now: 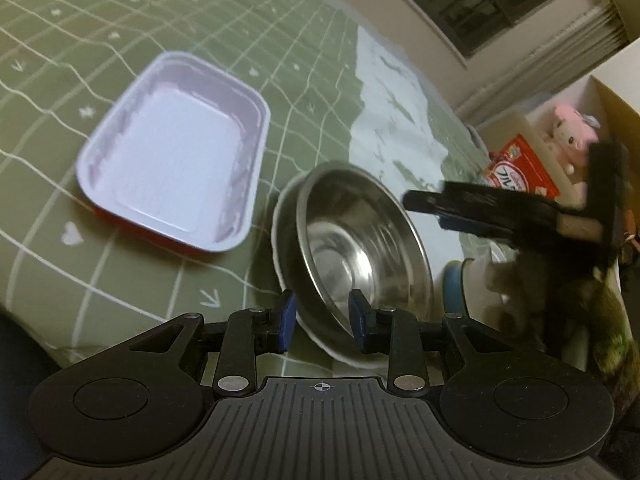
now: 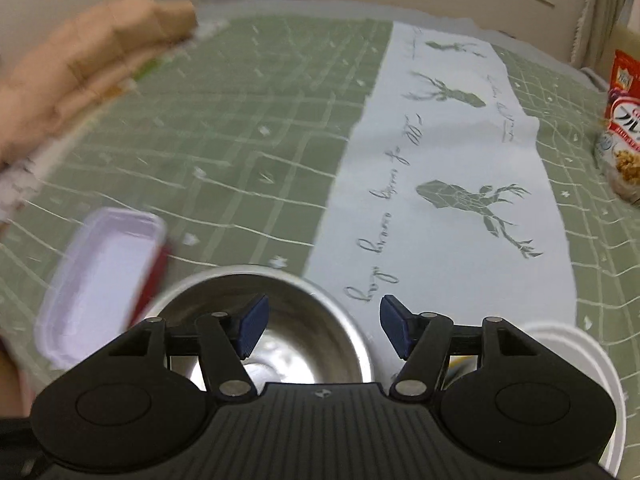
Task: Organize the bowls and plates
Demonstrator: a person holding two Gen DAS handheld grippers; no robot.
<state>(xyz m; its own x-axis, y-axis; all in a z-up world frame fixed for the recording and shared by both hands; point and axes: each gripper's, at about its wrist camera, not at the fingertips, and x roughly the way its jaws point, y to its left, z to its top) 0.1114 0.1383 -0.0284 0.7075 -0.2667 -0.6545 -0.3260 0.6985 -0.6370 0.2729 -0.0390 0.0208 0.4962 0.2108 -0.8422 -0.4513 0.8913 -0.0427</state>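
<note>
My left gripper [image 1: 323, 320] is shut on the near rim of a steel bowl [image 1: 360, 240], which sits tilted inside a white dish [image 1: 280, 232]. One blue pad is outside the white rim and the other is inside the bowl. A red tray with a white inside [image 1: 172, 152] lies empty to the left of the bowl. In the right wrist view my right gripper [image 2: 324, 328] is open just above the steel bowl [image 2: 304, 320], with nothing between its pads. The tray [image 2: 100, 280] is blurred at the left. In the left wrist view the right gripper [image 1: 436, 210] shows blurred beyond the bowl's right side.
A green gridded cloth [image 1: 120, 40] covers the table, with a white deer-print runner [image 2: 440, 200] across it. A white bowl [image 2: 580, 360] stands at the lower right. A red cereal bag [image 2: 624, 120] and a pink plush toy [image 1: 572, 128] sit at the right edge. A blurred tan shape [image 2: 80, 60] fills the upper left.
</note>
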